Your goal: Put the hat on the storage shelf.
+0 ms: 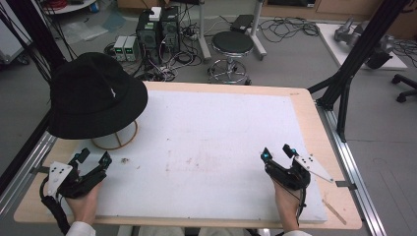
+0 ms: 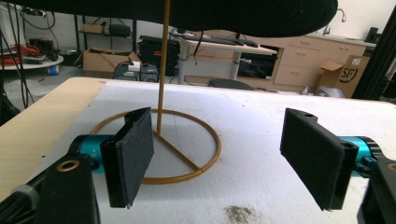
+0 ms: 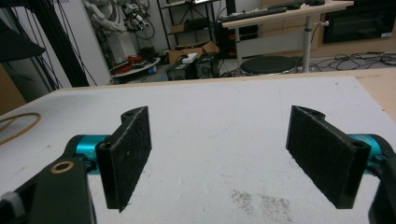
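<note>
Though near hat (image 1: 96, 96), jaws unobstructed.

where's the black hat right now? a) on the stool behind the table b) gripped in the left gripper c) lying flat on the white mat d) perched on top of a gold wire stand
d: the black hat sits atop the gold wire stand, whose ring base rests on the mat; the left gripper is open and apart from it.

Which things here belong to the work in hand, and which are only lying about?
In the work:
- black cloth bucket hat
- gold wire hat stand
- left hand-held gripper, open

Lying about:
- round black stool
- cardboard box
</note>
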{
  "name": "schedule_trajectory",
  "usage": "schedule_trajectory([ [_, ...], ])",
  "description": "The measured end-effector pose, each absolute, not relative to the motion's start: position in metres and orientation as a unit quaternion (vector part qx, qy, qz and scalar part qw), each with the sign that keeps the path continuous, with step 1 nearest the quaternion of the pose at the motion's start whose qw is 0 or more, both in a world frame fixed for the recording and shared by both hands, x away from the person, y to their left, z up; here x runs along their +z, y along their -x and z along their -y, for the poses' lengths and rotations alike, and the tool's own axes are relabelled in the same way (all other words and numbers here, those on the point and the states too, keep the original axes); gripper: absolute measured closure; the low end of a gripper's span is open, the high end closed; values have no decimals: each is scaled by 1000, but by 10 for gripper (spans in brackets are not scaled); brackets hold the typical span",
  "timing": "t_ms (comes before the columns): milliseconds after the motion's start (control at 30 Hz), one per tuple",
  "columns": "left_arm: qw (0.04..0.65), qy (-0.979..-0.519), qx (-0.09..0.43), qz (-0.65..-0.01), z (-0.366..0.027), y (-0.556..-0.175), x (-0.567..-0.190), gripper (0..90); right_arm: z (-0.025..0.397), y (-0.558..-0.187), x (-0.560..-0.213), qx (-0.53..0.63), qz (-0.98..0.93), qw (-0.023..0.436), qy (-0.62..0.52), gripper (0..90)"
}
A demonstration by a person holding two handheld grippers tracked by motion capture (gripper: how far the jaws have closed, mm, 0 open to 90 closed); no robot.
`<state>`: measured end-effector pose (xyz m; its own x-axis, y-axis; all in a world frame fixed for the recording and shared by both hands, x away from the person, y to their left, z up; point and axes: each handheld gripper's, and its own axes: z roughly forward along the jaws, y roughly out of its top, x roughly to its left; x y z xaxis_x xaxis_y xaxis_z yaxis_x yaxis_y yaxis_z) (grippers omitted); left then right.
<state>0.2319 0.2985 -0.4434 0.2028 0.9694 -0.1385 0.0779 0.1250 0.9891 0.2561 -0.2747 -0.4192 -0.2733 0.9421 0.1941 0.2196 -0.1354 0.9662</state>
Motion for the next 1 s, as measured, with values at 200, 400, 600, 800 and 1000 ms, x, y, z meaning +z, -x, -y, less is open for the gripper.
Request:
schedule_trajectory([
  [200,567,-528,390,-498,-300,-233,-444,261,277,-257,-421,556,-569,320,-514,216],
  [400,567,-527,390,-499,-300,-232,-444,261,280,-257,-423,557,-565,317,-520,216],
  [600,567,-527,390,-498,-300,-232,-444,261,280,-257,-423,556,-567,314,-520,216],
  [800,566,-528,389,-499,-300,-232,-444,261,280,-257,-424,556,-568,311,-521,216],
  [1000,567,-529,389,-498,-300,-233,-444,261,281,-257,-425,555,-568,310,-523,216],
])
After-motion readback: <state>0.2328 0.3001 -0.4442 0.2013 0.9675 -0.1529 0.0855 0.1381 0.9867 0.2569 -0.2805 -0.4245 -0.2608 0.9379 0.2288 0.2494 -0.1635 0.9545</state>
